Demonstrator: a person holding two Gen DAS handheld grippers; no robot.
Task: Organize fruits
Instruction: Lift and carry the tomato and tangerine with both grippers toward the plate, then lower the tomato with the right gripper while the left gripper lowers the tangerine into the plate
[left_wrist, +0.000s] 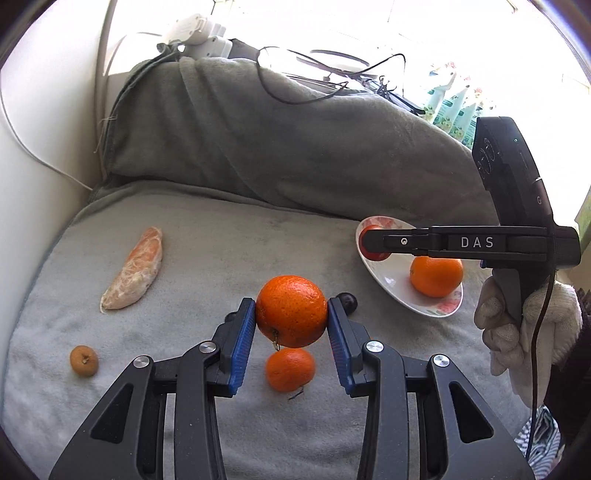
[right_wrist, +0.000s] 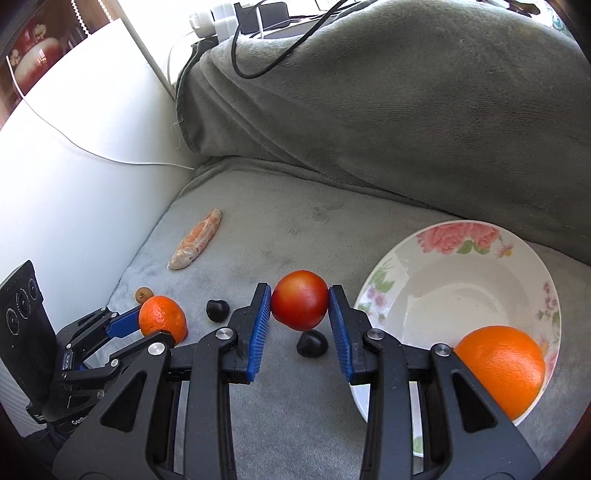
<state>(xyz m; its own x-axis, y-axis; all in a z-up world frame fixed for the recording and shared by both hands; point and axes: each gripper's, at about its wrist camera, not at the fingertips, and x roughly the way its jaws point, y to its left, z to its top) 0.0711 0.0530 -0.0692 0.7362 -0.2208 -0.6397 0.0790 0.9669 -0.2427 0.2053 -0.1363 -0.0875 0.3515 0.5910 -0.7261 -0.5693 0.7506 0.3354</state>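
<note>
Both tongs are clenched on fruit. At the lower centre of the left wrist view, the left gripper (left_wrist: 291, 321), black hinged plastic with ribbed blue pads, squeezes a round, pebbly-skinned orange (left_wrist: 291, 312) with a short dry stem, held clear of the grey plush blanket (left_wrist: 221, 251). Under it on the blanket lies a smaller, smooth mandarin (left_wrist: 290, 369). At lower left sits a small tan, wrinkled round fruit (left_wrist: 84, 360), and at middle left a long peeled citrus segment (left_wrist: 135, 268), pale and stringy with pith. A dark glossy berry (left_wrist: 349, 300) peeks out just behind the right pad.

At the lower centre of the right wrist view, the right gripper (right_wrist: 300, 308), pointing downward, pinches a smooth, shiny red tomato-like fruit (right_wrist: 300, 300) above the blanket, just left of a glazed white ceramic bowl (right_wrist: 461, 236) with pink flower prints. A large dimpled orange fruit (right_wrist: 504, 369) rests inside the bowl at lower right. Two dark round berries (right_wrist: 312, 343) lie on the cloth, one beneath the red fruit and one further left.

At the right edge of the left wrist view, a hand in a white knit glove (left_wrist: 517, 325) wraps the right gripper's handle.
</note>
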